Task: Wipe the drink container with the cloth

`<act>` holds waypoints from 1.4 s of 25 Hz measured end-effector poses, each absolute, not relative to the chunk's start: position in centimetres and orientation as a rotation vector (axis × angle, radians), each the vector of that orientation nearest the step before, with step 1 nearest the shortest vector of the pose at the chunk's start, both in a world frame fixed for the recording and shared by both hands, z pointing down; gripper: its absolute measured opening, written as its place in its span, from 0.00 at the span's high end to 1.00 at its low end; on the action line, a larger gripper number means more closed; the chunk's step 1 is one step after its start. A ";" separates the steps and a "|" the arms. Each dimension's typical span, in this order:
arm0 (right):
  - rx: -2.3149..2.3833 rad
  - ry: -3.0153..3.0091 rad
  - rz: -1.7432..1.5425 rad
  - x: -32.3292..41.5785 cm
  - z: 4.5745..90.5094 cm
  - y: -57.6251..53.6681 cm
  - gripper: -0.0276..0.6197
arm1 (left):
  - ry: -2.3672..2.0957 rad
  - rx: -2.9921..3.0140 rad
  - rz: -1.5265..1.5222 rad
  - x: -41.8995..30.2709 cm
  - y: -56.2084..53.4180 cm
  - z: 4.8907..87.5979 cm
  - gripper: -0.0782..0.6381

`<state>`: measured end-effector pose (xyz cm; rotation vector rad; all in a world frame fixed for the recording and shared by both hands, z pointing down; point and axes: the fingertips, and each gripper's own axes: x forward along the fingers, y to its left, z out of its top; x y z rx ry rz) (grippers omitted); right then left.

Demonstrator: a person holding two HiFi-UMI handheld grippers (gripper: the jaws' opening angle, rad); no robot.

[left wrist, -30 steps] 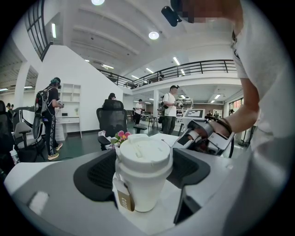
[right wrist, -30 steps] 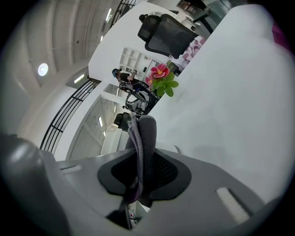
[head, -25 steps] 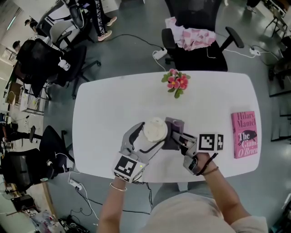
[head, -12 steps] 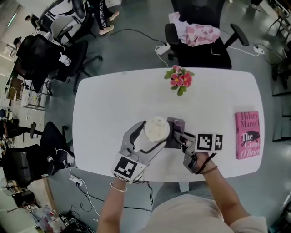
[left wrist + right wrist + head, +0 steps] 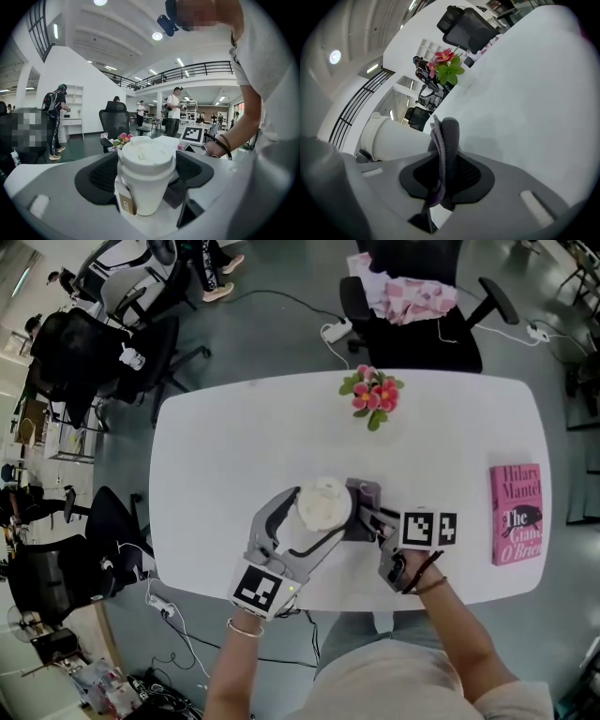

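Head view: I count 1 drink cup [image 5: 322,502] with a white lid, standing upright near the front edge of the white counter [image 5: 234,446]. My left gripper [image 5: 314,512] reaches in from the lower left, and its 2 jaws are clamped on the cup from either side. My right gripper [image 5: 373,519] comes in from the right and holds 1 dark grey cloth [image 5: 362,507] against the cup's right side. Each gripper carries 1 marker cube, 2 in all. Well apart from the cup are 1 bunch of pink flowers [image 5: 373,395] near the far edge and 1 pink book [image 5: 517,514] lying flat at the right end. 1 black chair [image 5: 422,329] stands beyond the counter.

Left gripper view: the 1 cup [image 5: 146,187] fills the middle, upright. The left gripper [image 5: 145,164] has its 2 black pads pressed on the cup's left and right walls. A small brown tag hangs on the cup's lower left. Behind it I see the flowers [image 5: 123,138] and 1 marker cube [image 5: 192,135] above the person's right hand [image 5: 216,149].

Right gripper view: the right gripper [image 5: 445,173] has both jaws closed on the 1 folded cloth [image 5: 446,150], which stands out from between them. The cup [image 5: 389,138] lies just to the left of the cloth; I cannot tell if they touch here. The flowers [image 5: 446,65] show farther along the counter [image 5: 534,117].
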<state>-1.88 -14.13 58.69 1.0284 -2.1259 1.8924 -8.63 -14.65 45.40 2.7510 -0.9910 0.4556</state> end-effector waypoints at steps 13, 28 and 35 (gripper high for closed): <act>1.037 -2.083 1.769 -1.9 61.6 -14.1 0.85 | -0.989 2.736 0.459 -8.6 -14.7 45.6 0.35; 1.012 -2.182 1.678 0.5 56.6 -14.3 0.85 | -0.991 2.750 0.447 -8.6 -14.6 45.8 0.35; 1.067 -2.339 1.504 2.0 50.1 -17.0 0.85 | -0.994 2.774 0.430 -8.6 -14.7 45.7 0.35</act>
